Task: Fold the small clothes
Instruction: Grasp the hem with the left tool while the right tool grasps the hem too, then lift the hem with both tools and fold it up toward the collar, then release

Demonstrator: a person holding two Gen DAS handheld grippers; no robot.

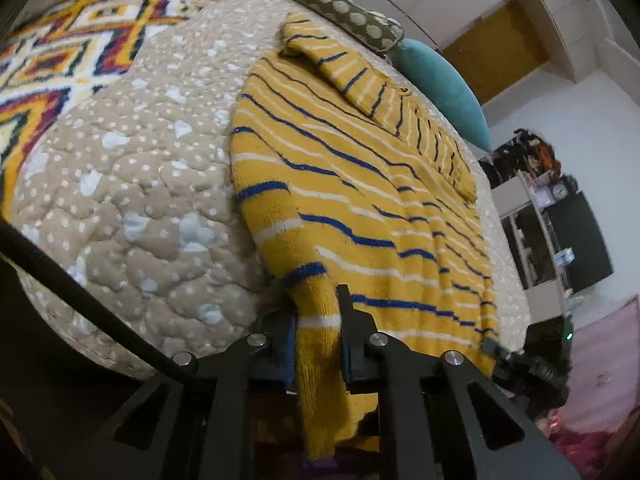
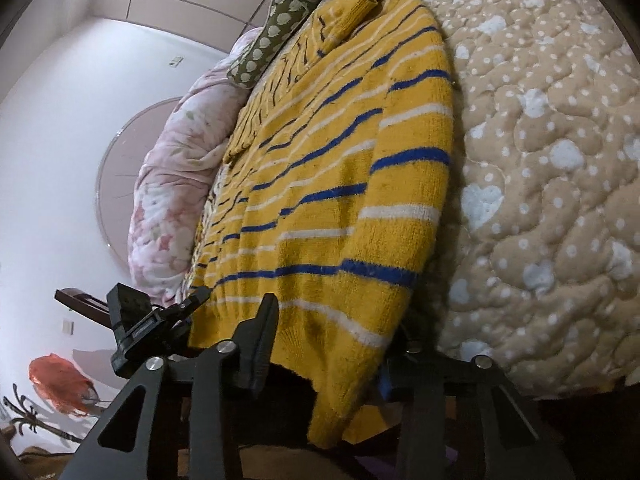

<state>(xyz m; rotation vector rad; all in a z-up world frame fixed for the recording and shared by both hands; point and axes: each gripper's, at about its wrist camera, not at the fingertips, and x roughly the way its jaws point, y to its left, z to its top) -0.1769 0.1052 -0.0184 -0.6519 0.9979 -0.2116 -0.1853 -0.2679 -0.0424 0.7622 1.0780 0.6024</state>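
Note:
A small yellow sweater [image 1: 360,184] with blue and white stripes lies flat on the beige quilted bed cover [image 1: 132,200], its sleeves folded over its body. My left gripper [image 1: 318,320] is shut on the sweater's near hem corner, which hangs down between the fingers. In the right wrist view the sweater [image 2: 340,184] fills the middle. My right gripper [image 2: 332,340] is shut on the other hem corner, its right finger hidden under the cloth. The left gripper [image 2: 160,316] shows at the sweater's left edge.
A patterned rug-like blanket [image 1: 60,60] lies on the bed's far left. A dotted olive pillow [image 1: 336,4] and a teal pillow [image 1: 444,80] sit beyond the sweater. A pink floral duvet [image 2: 172,176] lies bunched beside it. Shelves [image 1: 552,220] stand by the wall.

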